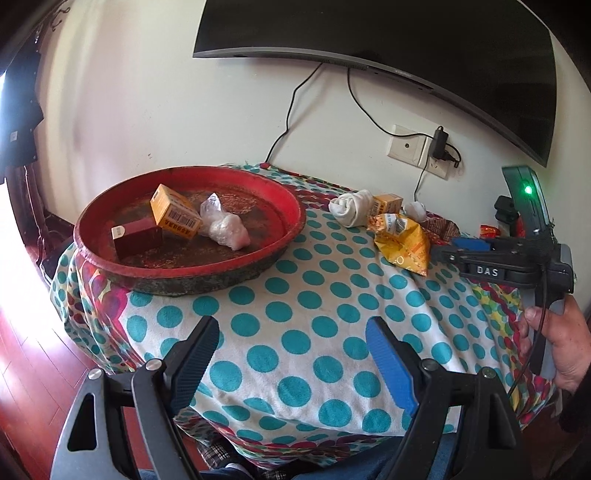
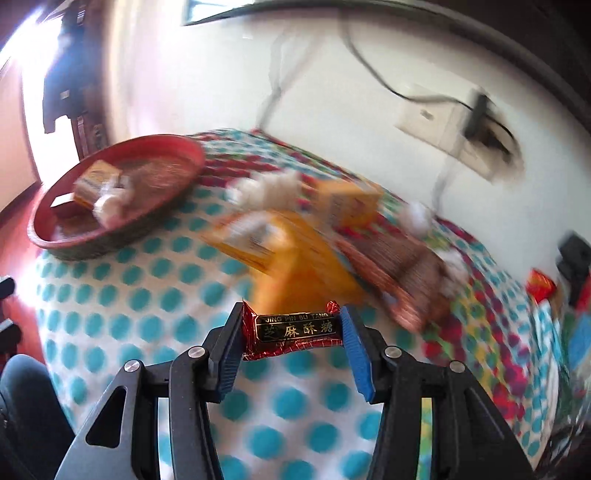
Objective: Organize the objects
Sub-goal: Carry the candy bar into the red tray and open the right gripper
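My right gripper [image 2: 291,314] is shut on a small red candy packet [image 2: 297,330] with a black and gold label, held above the dotted cloth [image 2: 147,295]. In the left wrist view that gripper [image 1: 443,253] shows from the side at the right, held by a hand [image 1: 554,343]. My left gripper [image 1: 291,325] stands open over the cloth with nothing between its fingers. The red round tray [image 1: 288,206] at the left holds an orange box [image 1: 173,214], a dark red box [image 1: 136,236] and a clear plastic bundle [image 1: 225,225].
Behind the right gripper lie a rolled white sock [image 1: 351,206], a small orange box [image 1: 388,203], a yellow snack bag [image 1: 402,240], a brown wrapper [image 1: 443,227] and another red candy [image 1: 489,230]. A wall with sockets [image 1: 410,146] and a screen [image 1: 369,33] stands beyond.
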### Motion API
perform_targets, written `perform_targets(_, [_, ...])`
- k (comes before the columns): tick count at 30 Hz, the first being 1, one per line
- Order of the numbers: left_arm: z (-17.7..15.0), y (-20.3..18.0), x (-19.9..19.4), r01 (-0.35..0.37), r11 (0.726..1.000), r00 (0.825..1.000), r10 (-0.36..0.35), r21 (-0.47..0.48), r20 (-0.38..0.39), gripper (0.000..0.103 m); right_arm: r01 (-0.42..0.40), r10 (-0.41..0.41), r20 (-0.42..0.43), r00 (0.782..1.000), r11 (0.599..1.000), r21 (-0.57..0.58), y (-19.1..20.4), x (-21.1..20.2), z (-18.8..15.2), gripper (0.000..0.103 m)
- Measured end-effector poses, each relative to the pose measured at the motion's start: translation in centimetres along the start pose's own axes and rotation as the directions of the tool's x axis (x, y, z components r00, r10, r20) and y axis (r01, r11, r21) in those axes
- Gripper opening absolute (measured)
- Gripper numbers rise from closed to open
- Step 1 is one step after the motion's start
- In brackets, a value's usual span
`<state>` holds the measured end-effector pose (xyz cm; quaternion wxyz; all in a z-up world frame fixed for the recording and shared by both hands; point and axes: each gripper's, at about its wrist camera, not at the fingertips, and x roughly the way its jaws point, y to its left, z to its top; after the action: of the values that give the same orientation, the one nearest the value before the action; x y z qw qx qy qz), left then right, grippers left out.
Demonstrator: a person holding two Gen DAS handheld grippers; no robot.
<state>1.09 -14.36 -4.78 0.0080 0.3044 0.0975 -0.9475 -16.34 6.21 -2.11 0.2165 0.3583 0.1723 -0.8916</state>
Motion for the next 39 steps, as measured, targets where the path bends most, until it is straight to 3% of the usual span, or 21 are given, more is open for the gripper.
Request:
perform_targets(6, [0.1, 1.9, -0.4, -0.045, 0.995, 0.999, 0.046, -0.086, 0.01, 0.084, -0.143, 0.146, 0.017, 0.989, 0.983, -0.114, 7.0, 0.5, 4.0, 0.048])
perform_targets(10, [0.1, 3.5, -0.4, -0.088, 0.985, 0.996, 0.089, -0.146, 0.005, 0.084, -0.26, 0.264, -0.011, 0.965, 0.943, -0.206, 12.2, 1.4, 6.8, 0.048])
perform_targets(14, [0.1, 4.5, -0.8, -0.124, 0.978, 0.991, 0.129, -0.167, 0.017, 0.084, -0.331, 0.331, -0.049, 0.942, 0.902, -0.279, 16.5, 2.3, 8.7, 0.048])
perform_targets(18, [0.4, 5.4, -0.9, -0.16, 0.973, 0.986, 0.165, -0.166, 0.017, 0.084, -0.344, 0.334, -0.089, 0.938, 0.875, -0.342, 19.8, 3.8, 9.2, 0.048])
perform_targets(28, [0.4, 7.5, -0.5, -0.182, 0.959, 0.983, 0.183, -0.218, -0.016, 0.084, -0.381, 0.352, -0.146, 0.925, 0.857, -0.347, 22.6, 7.3, 9.0, 0.049])
perform_targets(32, [0.4, 7.6, -0.4, -0.181, 0.958, 0.983, 0.182, -0.222, -0.017, 0.084, -0.374, 0.341, -0.152, 0.928, 0.852, -0.366, 23.4, 7.4, 8.8, 0.062])
perform_targets(34, [0.5, 7.7, -0.4, -0.18, 0.957, 0.983, 0.184, -0.228, -0.007, 0.084, -0.319, 0.315, -0.073, 0.946, 0.875, -0.363, 22.5, 6.1, 8.9, 0.077])
perform_targets(36, [0.6, 7.7, -0.8, -0.171, 0.956, 0.984, 0.18, -0.238, 0.015, 0.084, -0.296, 0.313, 0.003, 0.95, 0.904, -0.309, 20.2, 4.4, 9.3, 0.095])
perform_targets(39, [0.9, 7.5, -1.4, -0.173, 0.956, 0.98, 0.19, -0.238, 0.05, 0.084, -0.219, 0.247, 0.086, 0.965, 0.944, -0.246, 16.0, 2.0, 8.7, 0.098])
